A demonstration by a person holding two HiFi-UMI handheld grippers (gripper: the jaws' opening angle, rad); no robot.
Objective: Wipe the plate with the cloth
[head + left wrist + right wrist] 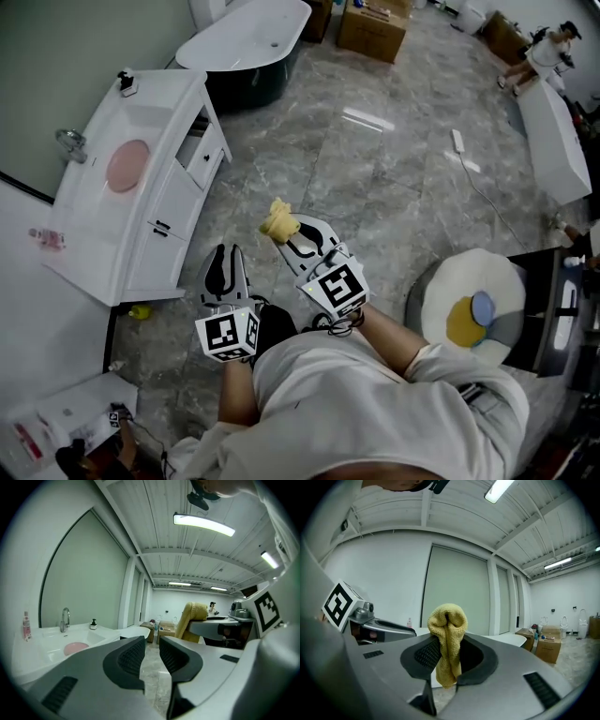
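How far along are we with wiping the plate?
Done: the yellow cloth is clamped in the right claw. In hand: only the cloth; the left claw is open and empty. Left: the pink plate lies in the vanity basin, far from both claws, untouched, so all the wiping remains.

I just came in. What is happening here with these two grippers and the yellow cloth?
A person stands on the marble floor with a gripper in each hand. The right gripper is shut on the yellow cloth, which sticks up between its jaws. The left gripper is open and empty. The pink plate lies in the basin of the white vanity, apart from both grippers, so wiping has not begun yet.
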